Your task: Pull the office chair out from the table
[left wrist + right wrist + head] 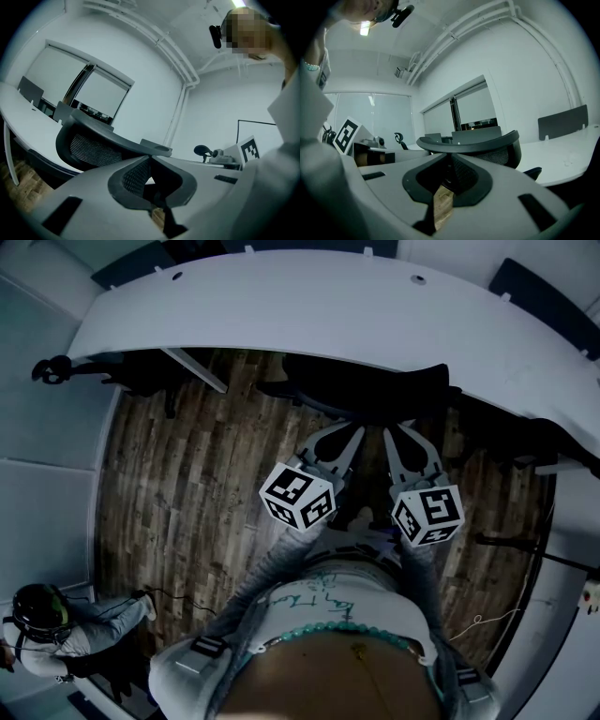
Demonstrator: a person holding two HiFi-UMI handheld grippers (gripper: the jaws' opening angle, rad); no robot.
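The black mesh-backed office chair (366,385) is tucked under the curved white table (309,315), with its backrest top facing me. My left gripper (349,432) and right gripper (396,432) point side by side at the backrest's near edge. Each one's tips end just short of it or right at it; contact cannot be told. In the left gripper view the jaws meet at the left gripper (149,158), with the chair (89,147) behind them. In the right gripper view the right gripper (451,155) is also shut, with nothing between the jaws, and the chair (487,140) lies just beyond.
A person in a dark helmet (42,615) crouches at the lower left beside a floor cable (173,596). Another chair's arm (56,369) sticks out at the table's left end. Wooden floor (187,493) spreads left of me. Dark divider panels (544,292) stand on the table.
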